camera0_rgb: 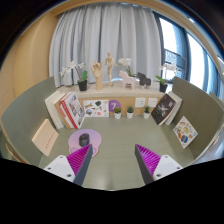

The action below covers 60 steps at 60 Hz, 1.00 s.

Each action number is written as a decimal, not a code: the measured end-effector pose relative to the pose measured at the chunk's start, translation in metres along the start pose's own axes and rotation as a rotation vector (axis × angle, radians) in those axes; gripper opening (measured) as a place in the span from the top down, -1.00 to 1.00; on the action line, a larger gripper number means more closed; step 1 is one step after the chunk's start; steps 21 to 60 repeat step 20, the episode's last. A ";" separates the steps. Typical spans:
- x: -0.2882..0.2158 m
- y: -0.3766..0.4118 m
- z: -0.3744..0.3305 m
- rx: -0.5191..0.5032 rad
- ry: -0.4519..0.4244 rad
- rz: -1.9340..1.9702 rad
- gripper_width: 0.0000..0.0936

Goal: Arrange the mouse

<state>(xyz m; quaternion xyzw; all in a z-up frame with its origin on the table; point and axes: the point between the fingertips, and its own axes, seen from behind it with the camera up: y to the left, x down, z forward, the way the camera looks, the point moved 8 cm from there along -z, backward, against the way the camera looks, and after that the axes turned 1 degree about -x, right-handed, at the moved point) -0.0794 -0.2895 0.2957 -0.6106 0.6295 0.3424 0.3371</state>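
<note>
Curtains (110, 35): pale, pleated, hanging across the back of the scene; a window strip shows at the right of them.
Surface (115, 135): grey-green, wide, carrying every item listed below.
Low shelf (120, 98): light wood, standing along the far edge of the surface, before the curtains.
Items on the low shelf: a white orchid in a dark pot (80, 76) at its left end, a pale wooden figure (109, 66) near the middle, a second potted plant (163, 80) at its right end.
Books (68, 108): standing at a slant just left of the shelf; one has a red spine.
Small pots (117, 112): a row in front of the shelf, each holding a small plant; contents too small to specify.
Framed cards (165, 108): leaning at the right of the shelf; a further flat card (44, 137) lies at the left.
Mouse: cannot be identified; a round purple object (82, 142) lies just ahead of the left finger, nature undetermined.
Tool (115, 160): released, fingers spread apart, nothing between them; purple pads (148, 157) visible on the inner faces.
</note>
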 end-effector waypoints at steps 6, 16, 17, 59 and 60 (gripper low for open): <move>0.012 -0.019 -0.025 -0.002 -0.005 0.001 -0.81; 0.026 -0.039 -0.054 -0.006 -0.007 0.006 -0.82; 0.027 -0.041 -0.055 -0.005 -0.009 0.006 -0.82; 0.029 -0.046 -0.060 -0.002 -0.012 0.010 -0.81; 0.029 -0.046 -0.060 -0.002 -0.012 0.010 -0.81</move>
